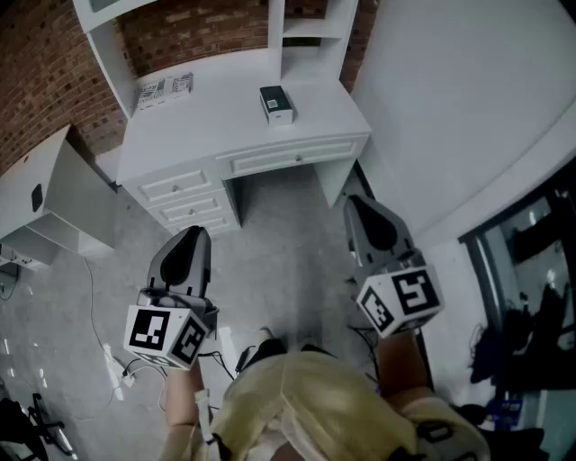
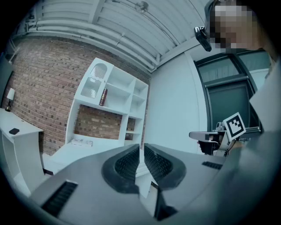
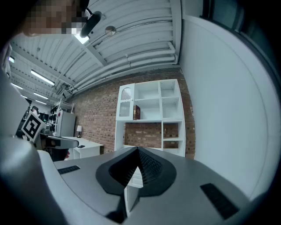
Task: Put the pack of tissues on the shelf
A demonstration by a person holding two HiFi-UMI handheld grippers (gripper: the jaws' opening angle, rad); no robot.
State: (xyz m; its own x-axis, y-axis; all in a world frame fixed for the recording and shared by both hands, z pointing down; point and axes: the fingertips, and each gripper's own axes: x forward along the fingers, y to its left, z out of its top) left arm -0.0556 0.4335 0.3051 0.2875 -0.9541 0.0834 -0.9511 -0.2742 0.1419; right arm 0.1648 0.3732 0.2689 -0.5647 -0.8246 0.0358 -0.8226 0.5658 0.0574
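Observation:
The pack of tissues (image 1: 164,90) is a flat white printed packet lying on the left part of the white desk (image 1: 225,126), under the shelf unit (image 1: 306,27). The left gripper view shows it small on the desktop (image 2: 82,142). Both grippers hang over the floor, well short of the desk. My left gripper (image 1: 191,236) has its jaws together with nothing between them, and my right gripper (image 1: 364,205) is shut and empty too. The white shelf unit (image 3: 149,105) stands far ahead in the right gripper view.
A dark box (image 1: 276,103) sits on the desk's right part. The desk has drawers (image 1: 189,203) on the left and a knee gap. A grey cabinet (image 1: 54,194) stands left, with cables (image 1: 117,369) on the floor. A curved white wall (image 1: 468,108) rises at the right.

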